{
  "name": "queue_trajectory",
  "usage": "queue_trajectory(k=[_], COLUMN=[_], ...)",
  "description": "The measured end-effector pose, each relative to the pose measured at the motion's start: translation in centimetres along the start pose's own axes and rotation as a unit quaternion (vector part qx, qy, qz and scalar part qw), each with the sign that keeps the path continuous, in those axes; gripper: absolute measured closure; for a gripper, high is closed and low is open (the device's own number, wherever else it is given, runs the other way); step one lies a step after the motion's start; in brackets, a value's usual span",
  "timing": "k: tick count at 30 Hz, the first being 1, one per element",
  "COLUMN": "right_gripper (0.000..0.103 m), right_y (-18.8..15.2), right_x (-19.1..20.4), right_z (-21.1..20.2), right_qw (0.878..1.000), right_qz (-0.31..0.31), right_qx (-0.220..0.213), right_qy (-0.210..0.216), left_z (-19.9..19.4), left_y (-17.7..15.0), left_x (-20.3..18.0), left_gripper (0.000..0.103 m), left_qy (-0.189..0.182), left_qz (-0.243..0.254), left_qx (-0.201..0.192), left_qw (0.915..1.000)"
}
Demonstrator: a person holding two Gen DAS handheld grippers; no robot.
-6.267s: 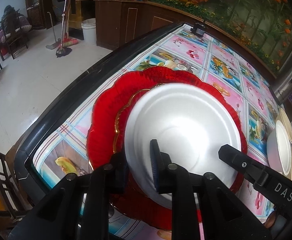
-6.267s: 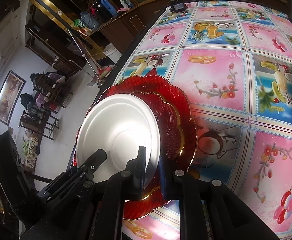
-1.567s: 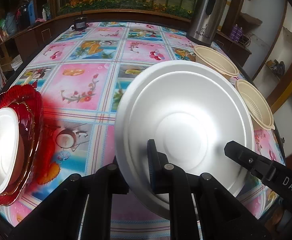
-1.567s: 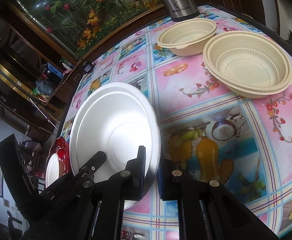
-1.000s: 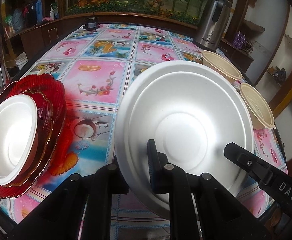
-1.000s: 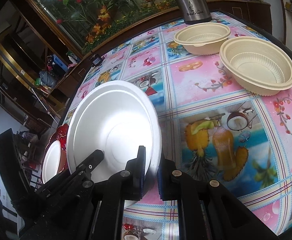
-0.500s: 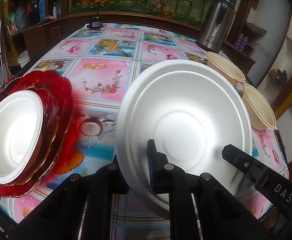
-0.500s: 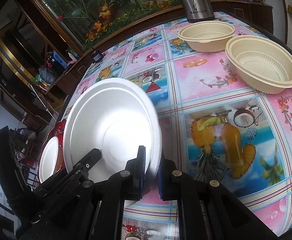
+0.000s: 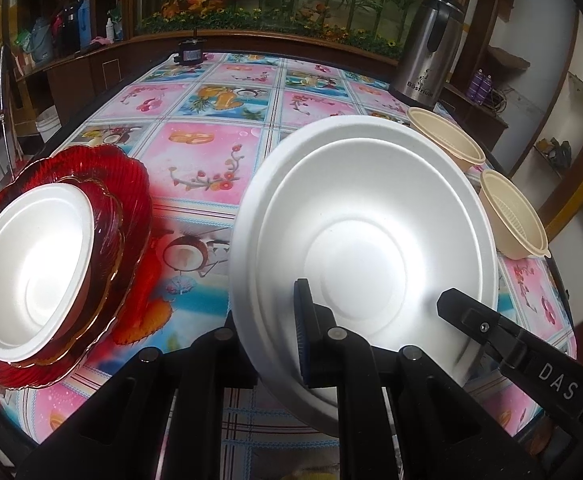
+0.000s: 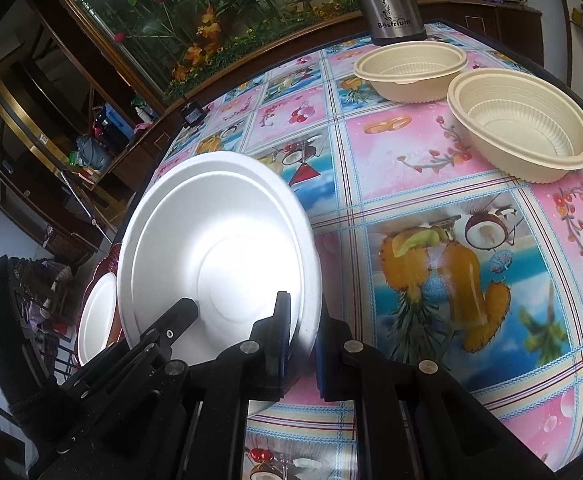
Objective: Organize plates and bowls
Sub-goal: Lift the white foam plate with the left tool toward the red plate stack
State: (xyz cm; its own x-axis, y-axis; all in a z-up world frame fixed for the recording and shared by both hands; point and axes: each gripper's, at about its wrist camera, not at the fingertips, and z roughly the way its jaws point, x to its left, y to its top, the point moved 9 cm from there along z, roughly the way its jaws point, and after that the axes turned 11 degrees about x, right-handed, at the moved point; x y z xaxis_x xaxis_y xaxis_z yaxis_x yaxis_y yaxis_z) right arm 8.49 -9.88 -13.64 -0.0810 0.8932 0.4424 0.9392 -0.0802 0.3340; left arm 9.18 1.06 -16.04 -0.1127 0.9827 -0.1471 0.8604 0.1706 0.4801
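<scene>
Both grippers hold one large white foam plate (image 9: pixel 363 216) (image 10: pixel 219 248), tilted above the table's near edge. My left gripper (image 9: pixel 271 332) is shut on its near left rim, one finger over the plate and one under it. On the near right rim my right gripper (image 10: pixel 303 332) is shut too. To the left lies a stack of red glass plates (image 9: pixel 131 184) with a smaller white plate (image 9: pixel 31 256) on top. Two beige ribbed bowls (image 10: pixel 411 68) (image 10: pixel 523 128) stand at the far right, each on its own.
The table carries a pink and blue fruit-print cloth (image 9: pixel 211 152) with a dark raised edge. A steel thermos jug (image 9: pixel 427 48) stands at the far right corner behind the bowls. A small black device (image 9: pixel 189 54) sits at the far edge. Cabinets and a flower display lie beyond.
Since the oldest frames the large white plate has come off the red stack and travelled right over the cloth. Over the last second it has hardly moved, and both grips are unchanged.
</scene>
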Motion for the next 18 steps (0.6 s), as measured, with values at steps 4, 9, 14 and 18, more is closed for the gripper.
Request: queue_trajectory(k=[4,9,14,18], right_gripper=[0.093,0.093,0.093,0.093], right_y=[0.1,0.2,0.5,0.7], right_x=[0.2,0.9,2.1,2.9], right_z=[-0.3,-0.8,-1.9,-2.5], right_qw=[1.0,1.0,0.999,0.999], right_qz=[-0.003,-0.008,-0.023,-0.032], right_qx=[-0.004,-0.01,-0.026,-0.034], right_qy=[0.003,0.009,0.011,0.016], left_z=[-0.7,-2.0,-3.4,-4.2], left_y=[0.1,0.4,0.7,1.0], left_x=[0.1,0.3,0.7,1.2], left_gripper=[0.092,0.092,0.092,0.092], left_qy=[-0.005,-0.007,-0.01,-0.008], left_qz=[-0.002,-0.005,-0.01,-0.014], left_qx=[-0.006,-0.021,-0.037,-0.047], left_qw=[1.0,0.9997,0.9992,0.9988])
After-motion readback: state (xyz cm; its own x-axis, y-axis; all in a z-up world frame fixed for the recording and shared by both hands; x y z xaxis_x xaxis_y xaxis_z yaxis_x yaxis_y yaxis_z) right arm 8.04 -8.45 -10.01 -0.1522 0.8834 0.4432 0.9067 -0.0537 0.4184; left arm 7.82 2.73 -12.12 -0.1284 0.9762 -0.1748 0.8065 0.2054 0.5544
